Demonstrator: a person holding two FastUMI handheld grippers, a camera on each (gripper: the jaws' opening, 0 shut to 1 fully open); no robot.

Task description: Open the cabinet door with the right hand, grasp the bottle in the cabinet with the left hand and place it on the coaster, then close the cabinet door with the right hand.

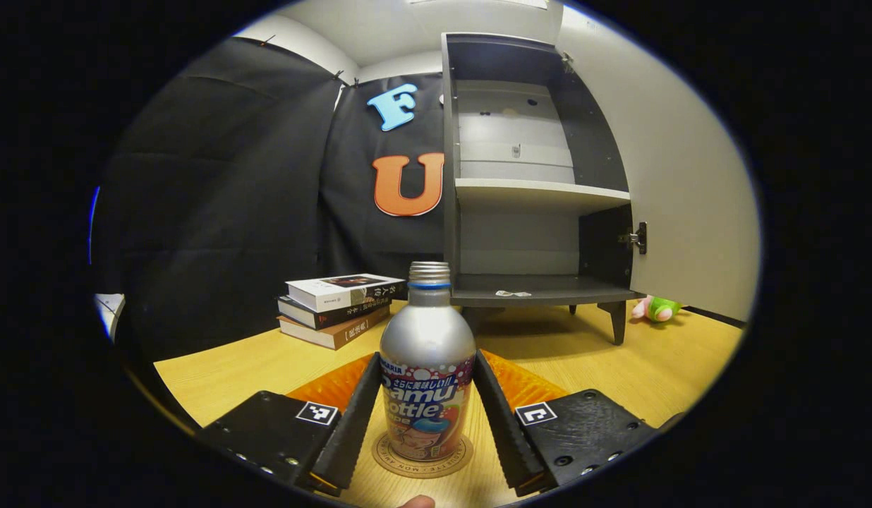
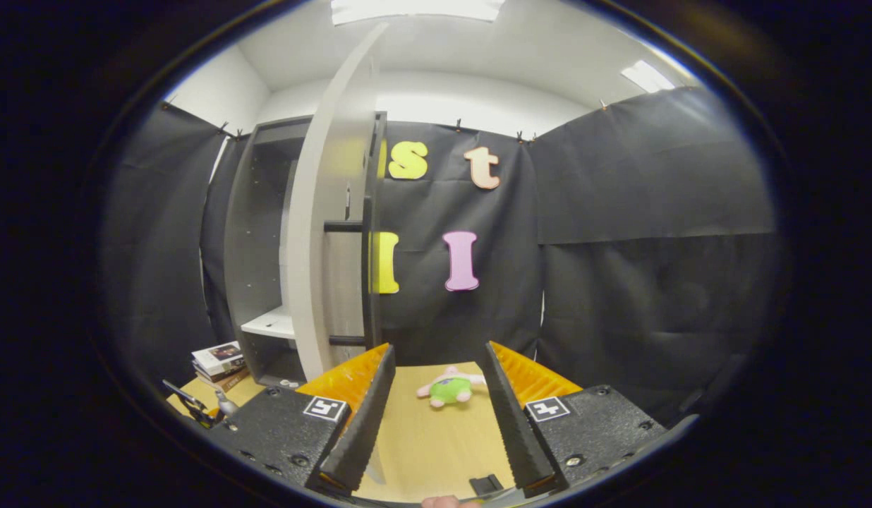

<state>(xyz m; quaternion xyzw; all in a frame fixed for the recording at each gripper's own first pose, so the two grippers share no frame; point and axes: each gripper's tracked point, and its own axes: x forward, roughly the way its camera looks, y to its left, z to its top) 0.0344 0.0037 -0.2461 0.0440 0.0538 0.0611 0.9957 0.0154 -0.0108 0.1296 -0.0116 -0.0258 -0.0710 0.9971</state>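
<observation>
A silver bottle (image 1: 427, 367) with a colourful label stands upright on a round coaster (image 1: 422, 471) on the wooden table. My left gripper (image 1: 426, 356) is shut on the bottle, one finger pressed to each side of its body. Behind it stands the cabinet (image 1: 521, 190), its white door (image 1: 676, 176) swung wide open to the right and its shelves bare. In the right gripper view, the door (image 2: 316, 247) is seen nearly edge-on, just left of and beyond my right gripper (image 2: 439, 353). That gripper is open with nothing between its fingers.
A stack of books (image 1: 337, 303) lies left of the cabinet on the table (image 1: 267, 360). A pink and green plush toy (image 1: 658, 308) sits under the open door, also ahead of the right gripper as the toy (image 2: 450, 388). A small white scrap (image 1: 513, 293) lies on the cabinet's bottom shelf.
</observation>
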